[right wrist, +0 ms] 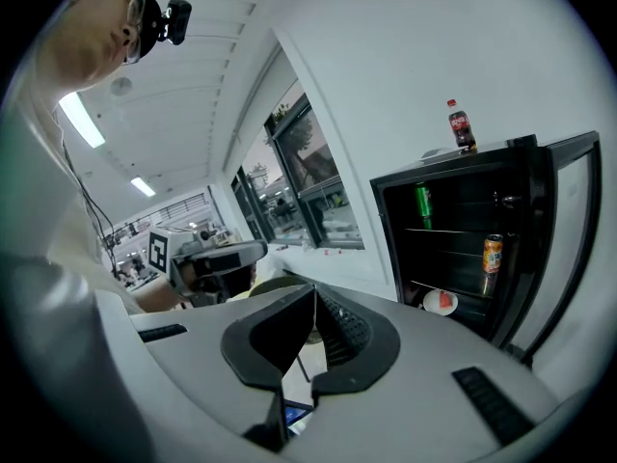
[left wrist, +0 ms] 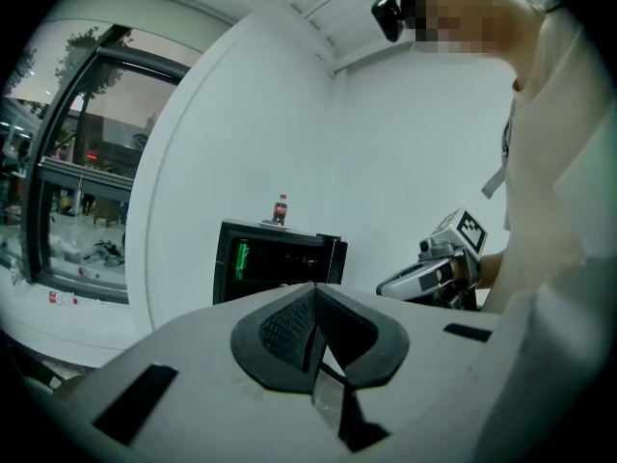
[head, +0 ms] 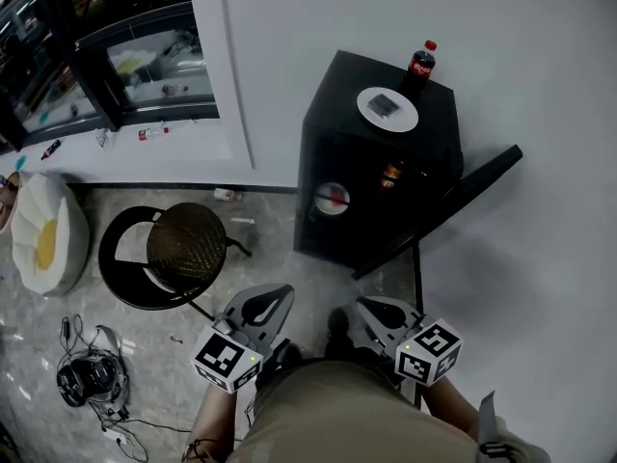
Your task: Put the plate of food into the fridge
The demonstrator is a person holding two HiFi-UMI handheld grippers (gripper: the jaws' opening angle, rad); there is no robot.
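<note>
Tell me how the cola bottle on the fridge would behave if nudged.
The cola bottle stands upright, tall and narrow, so a nudge up high would probably tip it. Once down, its round body could roll, and it stands near the edge of the fridge top. It looks dark throughout, so probably full and fairly heavy.

Soft, even light comes through the tall dark-framed window (right wrist: 308, 181), long ceiling strip lamps (right wrist: 82, 119) glowing; the black boxy fridge (head: 333, 148) is murky inside; both gripper views bend hard, corners black.
</note>
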